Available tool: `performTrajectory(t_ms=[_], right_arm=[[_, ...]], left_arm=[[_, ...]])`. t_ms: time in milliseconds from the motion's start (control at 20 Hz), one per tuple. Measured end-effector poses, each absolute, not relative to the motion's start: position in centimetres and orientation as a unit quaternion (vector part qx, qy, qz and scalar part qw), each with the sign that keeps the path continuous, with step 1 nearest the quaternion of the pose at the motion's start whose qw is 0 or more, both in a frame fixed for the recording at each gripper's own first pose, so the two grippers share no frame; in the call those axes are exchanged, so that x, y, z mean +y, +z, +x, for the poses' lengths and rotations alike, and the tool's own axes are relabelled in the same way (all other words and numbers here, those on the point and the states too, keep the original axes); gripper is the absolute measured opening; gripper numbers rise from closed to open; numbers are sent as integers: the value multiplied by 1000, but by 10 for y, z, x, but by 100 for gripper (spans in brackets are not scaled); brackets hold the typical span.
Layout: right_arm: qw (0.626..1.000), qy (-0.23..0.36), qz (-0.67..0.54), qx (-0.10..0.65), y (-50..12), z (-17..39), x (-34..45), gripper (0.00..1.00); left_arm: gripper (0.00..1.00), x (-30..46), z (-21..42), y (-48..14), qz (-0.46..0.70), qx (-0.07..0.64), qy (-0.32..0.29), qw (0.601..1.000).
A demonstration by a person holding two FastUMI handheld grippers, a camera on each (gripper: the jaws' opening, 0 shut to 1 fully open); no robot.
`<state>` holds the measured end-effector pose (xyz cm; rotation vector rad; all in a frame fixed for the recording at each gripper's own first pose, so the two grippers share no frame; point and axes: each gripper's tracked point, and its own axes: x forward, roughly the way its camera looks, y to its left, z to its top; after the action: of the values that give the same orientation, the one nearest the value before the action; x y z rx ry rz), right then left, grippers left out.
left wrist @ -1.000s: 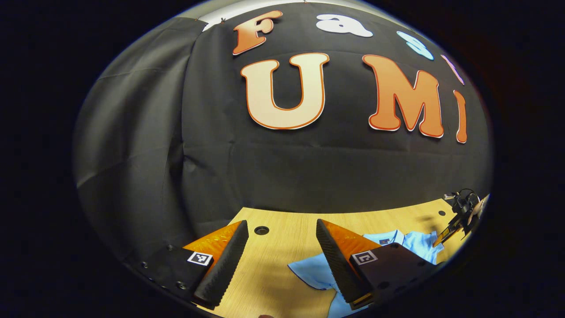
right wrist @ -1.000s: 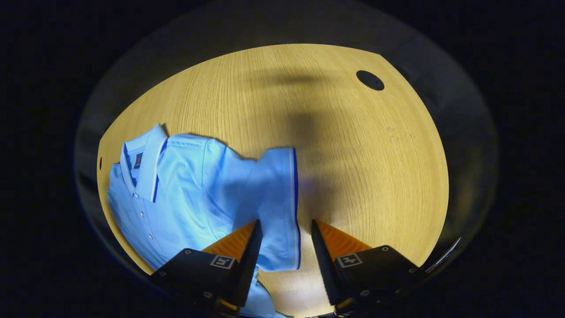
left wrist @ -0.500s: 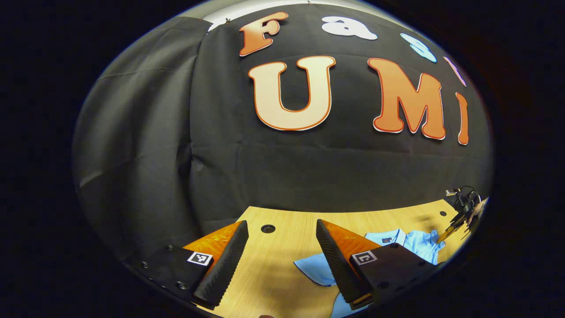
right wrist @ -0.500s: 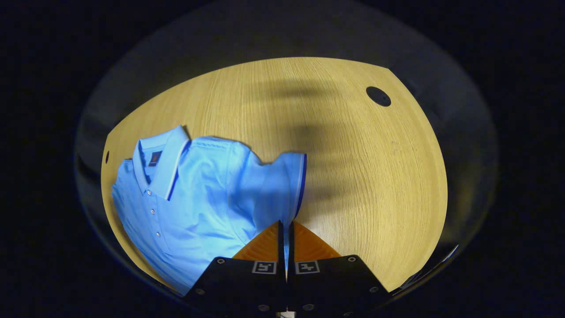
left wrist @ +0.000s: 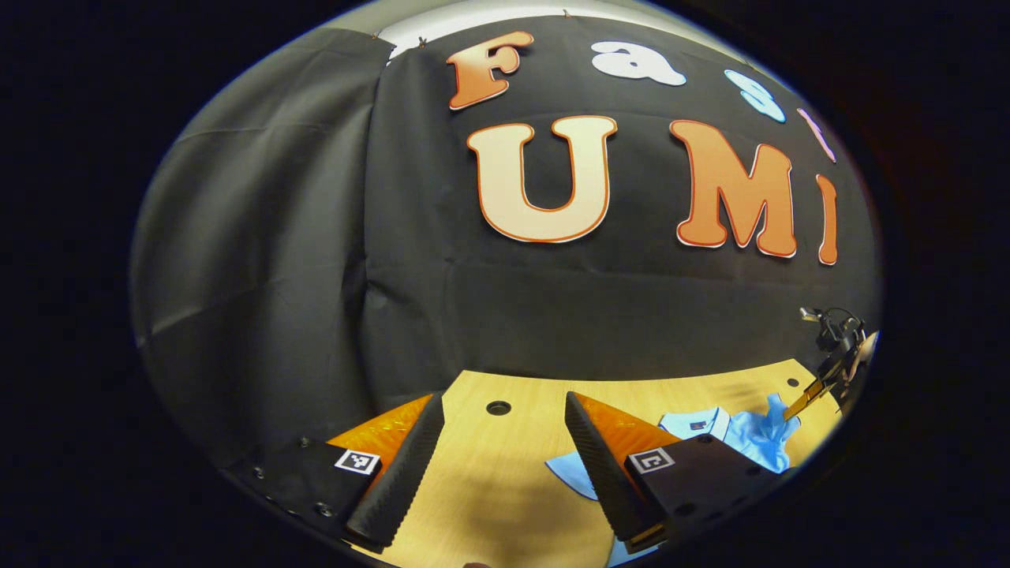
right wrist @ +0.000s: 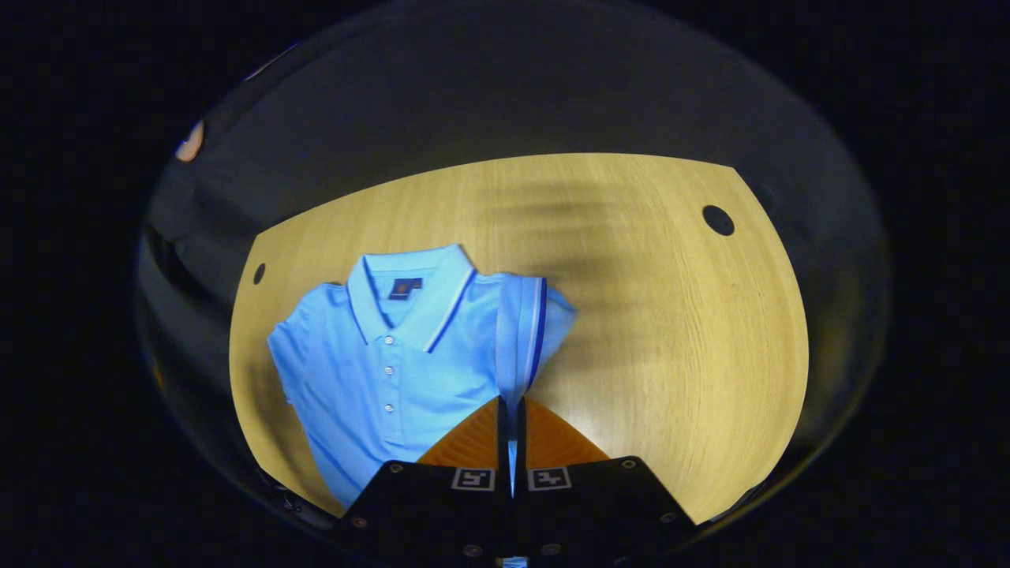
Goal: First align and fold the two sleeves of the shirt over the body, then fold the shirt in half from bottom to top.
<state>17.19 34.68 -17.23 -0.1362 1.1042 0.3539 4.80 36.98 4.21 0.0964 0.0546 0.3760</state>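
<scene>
A light blue polo shirt lies front up on the wooden table, collar toward the far edge. My right gripper is shut on the shirt's right-hand sleeve, which is lifted off the table and hangs in a narrow fold with its dark blue hem showing. In the left gripper view the shirt lies at the lower right, and the right gripper holds the raised sleeve there. My left gripper hovers open over bare table, left of the shirt, with nothing between its fingers.
Round cable holes sit in the table at the far right and far left. The hole near the left gripper lies just ahead of its fingers. The black cloth wall stands behind the table's far edge.
My right gripper closed on the sleeve hem, then lifted it off the table and drew back, so more of the shirt shows. The left gripper drifted slightly and stayed open.
</scene>
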Motion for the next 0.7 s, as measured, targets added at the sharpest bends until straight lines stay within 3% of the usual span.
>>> performTrajectory(t_ms=[250,700], right_arm=[[825,220,-77,514,-163,143,414,0],[798,262,-120,529,-197,109,485,1]], left_arm=[[98,390,24,43,42,25,200,979],[98,422,-6,29,30,41,227,973]])
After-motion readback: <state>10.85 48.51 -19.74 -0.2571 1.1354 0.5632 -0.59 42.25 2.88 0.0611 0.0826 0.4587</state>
